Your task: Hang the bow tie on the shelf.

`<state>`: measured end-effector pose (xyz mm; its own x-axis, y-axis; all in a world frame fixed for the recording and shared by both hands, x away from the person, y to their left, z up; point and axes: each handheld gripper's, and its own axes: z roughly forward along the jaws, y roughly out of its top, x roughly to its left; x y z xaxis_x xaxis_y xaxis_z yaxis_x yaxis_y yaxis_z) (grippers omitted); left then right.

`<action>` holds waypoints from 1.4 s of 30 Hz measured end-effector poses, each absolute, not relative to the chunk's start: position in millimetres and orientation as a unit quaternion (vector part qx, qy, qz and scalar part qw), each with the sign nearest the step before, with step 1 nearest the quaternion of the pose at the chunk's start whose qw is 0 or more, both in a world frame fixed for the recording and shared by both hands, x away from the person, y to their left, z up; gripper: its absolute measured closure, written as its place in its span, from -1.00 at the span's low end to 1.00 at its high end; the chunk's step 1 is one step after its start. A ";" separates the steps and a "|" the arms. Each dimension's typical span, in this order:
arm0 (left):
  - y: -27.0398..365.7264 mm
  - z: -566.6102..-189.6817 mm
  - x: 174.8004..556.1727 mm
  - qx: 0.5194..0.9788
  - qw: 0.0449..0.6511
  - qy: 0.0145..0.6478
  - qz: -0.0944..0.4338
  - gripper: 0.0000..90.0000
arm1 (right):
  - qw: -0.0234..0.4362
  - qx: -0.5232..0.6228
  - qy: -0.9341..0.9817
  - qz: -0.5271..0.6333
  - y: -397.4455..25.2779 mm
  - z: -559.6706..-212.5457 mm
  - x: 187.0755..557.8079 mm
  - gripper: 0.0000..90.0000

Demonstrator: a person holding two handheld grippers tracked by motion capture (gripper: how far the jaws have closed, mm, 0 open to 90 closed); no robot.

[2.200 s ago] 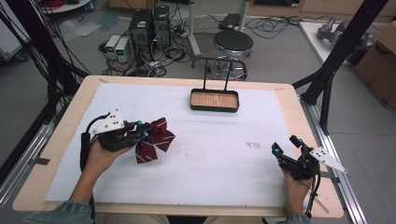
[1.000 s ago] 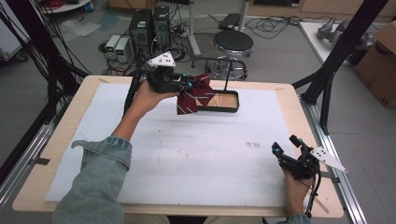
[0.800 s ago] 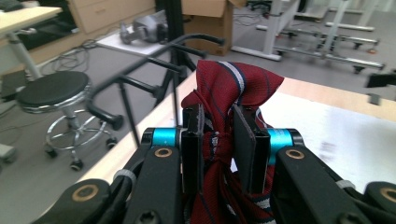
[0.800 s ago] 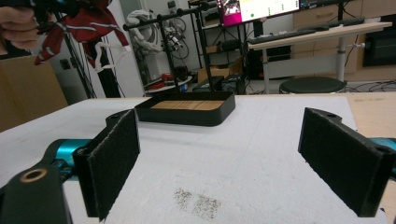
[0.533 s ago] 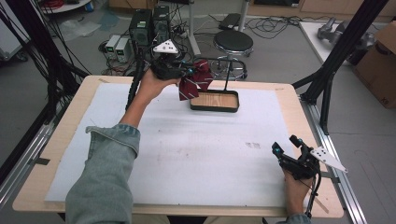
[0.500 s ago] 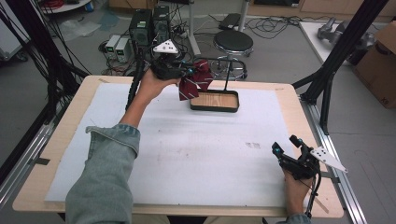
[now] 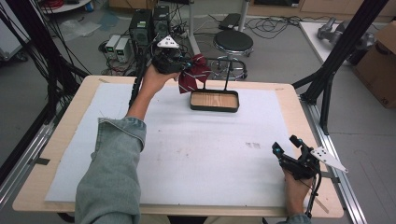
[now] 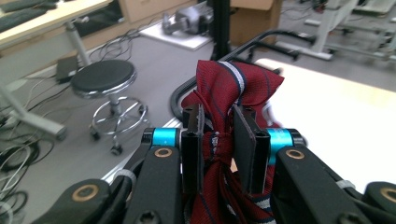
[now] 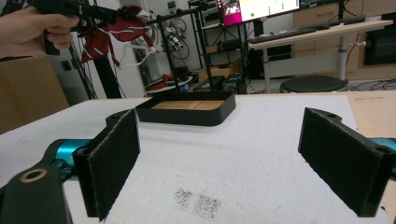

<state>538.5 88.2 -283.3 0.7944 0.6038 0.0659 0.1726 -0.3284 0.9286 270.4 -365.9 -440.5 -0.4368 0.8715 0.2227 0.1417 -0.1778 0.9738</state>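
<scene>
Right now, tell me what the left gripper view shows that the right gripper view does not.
Left gripper view: up close, the left gripper shut on the knot of the red striped bow tie. Right gripper view: the right gripper open above the white mat, a grey smudge, the black tray. Shared: the bow tie and the round stool.

No text, label or brand can be read here; the print on the cardboard box (image 7: 379, 60) is too blurred.
</scene>
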 end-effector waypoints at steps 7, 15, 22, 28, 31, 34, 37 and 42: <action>94.6 -296.0 546.7 0.794 0.506 0.268 0.205 0.64 | 0.292 0.442 0.572 0.626 -366.1 -440.6 270.4 -0.74; 100.3 -309.6 546.3 0.796 0.502 0.275 0.196 0.64 | 0.290 0.444 0.571 0.627 -365.4 -440.6 270.3 -0.74; 99.6 -326.8 548.9 0.806 0.484 0.281 0.193 0.63 | 0.291 0.443 0.573 0.625 -365.9 -440.6 270.3 -0.74; 89.5 -338.4 550.7 0.809 0.478 0.280 0.195 0.62 | 0.290 0.445 0.572 0.625 -365.8 -440.6 270.4 -0.74; 82.5 -342.5 550.5 0.809 0.477 0.279 0.201 0.62 | 0.290 0.446 0.573 0.623 -366.0 -440.9 270.7 -0.74; 74.9 -348.3 550.4 0.808 0.477 0.276 0.209 0.61 | 0.291 0.444 0.573 0.624 -366.1 -440.9 270.7 -0.74; 70.9 -351.5 550.2 0.806 0.480 0.275 0.212 0.61 | 0.290 0.444 0.573 0.625 -366.2 -440.8 270.7 -0.74; 65.2 -356.6 550.1 0.802 0.485 0.273 0.218 0.61 | 0.291 0.443 0.573 0.625 -366.4 -440.9 270.9 -0.74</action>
